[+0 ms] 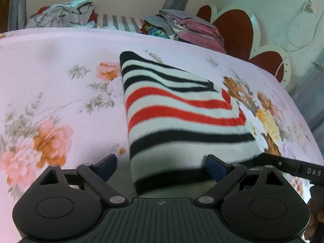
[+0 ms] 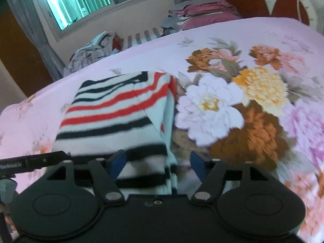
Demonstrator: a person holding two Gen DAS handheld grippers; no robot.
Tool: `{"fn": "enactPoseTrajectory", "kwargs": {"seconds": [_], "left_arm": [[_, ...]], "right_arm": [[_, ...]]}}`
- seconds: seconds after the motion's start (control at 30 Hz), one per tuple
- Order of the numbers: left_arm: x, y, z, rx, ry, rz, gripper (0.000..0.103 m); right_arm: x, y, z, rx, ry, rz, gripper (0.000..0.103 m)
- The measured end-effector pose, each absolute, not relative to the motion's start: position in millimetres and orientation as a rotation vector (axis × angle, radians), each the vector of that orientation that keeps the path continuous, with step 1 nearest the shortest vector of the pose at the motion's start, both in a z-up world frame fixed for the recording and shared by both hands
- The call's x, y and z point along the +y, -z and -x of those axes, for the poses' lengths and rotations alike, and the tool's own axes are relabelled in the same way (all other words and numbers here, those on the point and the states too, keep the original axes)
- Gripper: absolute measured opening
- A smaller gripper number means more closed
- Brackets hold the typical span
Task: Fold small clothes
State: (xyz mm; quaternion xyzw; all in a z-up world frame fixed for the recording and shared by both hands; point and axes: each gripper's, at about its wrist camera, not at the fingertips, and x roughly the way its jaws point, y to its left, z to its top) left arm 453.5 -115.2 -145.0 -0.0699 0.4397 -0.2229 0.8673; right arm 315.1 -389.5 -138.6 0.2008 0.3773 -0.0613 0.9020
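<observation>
A white knit garment with black and red stripes (image 1: pixel 178 117) lies folded on the pink floral bedsheet (image 1: pixel 60 60). It also shows in the right wrist view (image 2: pixel 121 111). My left gripper (image 1: pixel 161 169) is open, its blue-padded fingers astride the garment's near left corner. My right gripper (image 2: pixel 158 165) is open, its fingers astride the near right corner, where stacked folded edges show. Neither gripper pinches the cloth. Part of the other gripper shows at each view's edge.
A loose heap of clothes (image 1: pixel 64 14) and a stack of folded pink and grey clothes (image 1: pixel 188 26) lie at the bed's far side. A red and white headboard (image 1: pixel 243 30) stands at the right. A window (image 2: pixel 81 2) is behind.
</observation>
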Motion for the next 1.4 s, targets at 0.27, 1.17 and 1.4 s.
{"fn": "enactPoseTrajectory", "kwargs": {"seconds": [0.27, 1.17, 1.4], "left_arm": [[-140, 159, -485, 0.959, 0.460, 0.186, 0.094], [-120, 129, -487, 0.908, 0.488, 0.239, 0.051], [-41, 92, -479, 0.847, 0.462, 0.233, 0.051]], "right_arm": [[-421, 170, -374, 0.815, 0.030, -0.549, 0.078], [-393, 134, -385, 0.708, -0.156, -0.577, 0.033], [-329, 102, -394, 0.666, -0.221, -0.575, 0.033]]}}
